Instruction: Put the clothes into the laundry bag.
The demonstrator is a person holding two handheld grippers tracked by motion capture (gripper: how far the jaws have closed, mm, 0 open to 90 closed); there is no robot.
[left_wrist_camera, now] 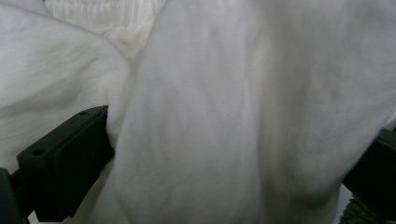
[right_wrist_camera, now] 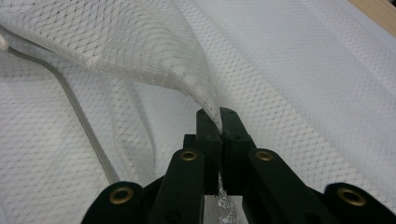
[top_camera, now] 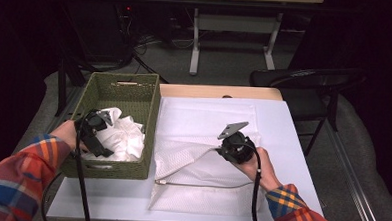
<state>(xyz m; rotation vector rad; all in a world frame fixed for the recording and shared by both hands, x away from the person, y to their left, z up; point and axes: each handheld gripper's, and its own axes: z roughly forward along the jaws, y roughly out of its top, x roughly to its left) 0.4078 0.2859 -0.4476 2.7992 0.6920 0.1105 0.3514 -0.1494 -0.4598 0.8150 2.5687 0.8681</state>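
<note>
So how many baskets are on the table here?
1: a green woven basket at the table's left side, holding white cloth, with the left gripper down in it. Nothing suggests another hidden.

White table (top_camera: 282,144), green woven basket (top_camera: 130,90), white mesh bag (top_camera: 200,191)

No readable text anywhere

We went over the white cloth (left_wrist_camera: 243,116), the mesh bag (right_wrist_camera: 303,84), the woven basket (top_camera: 151,119) and the table (top_camera: 282,144) and couldn't spot one label, brand, number or sign we could actually read, just plain surfaces all round.
</note>
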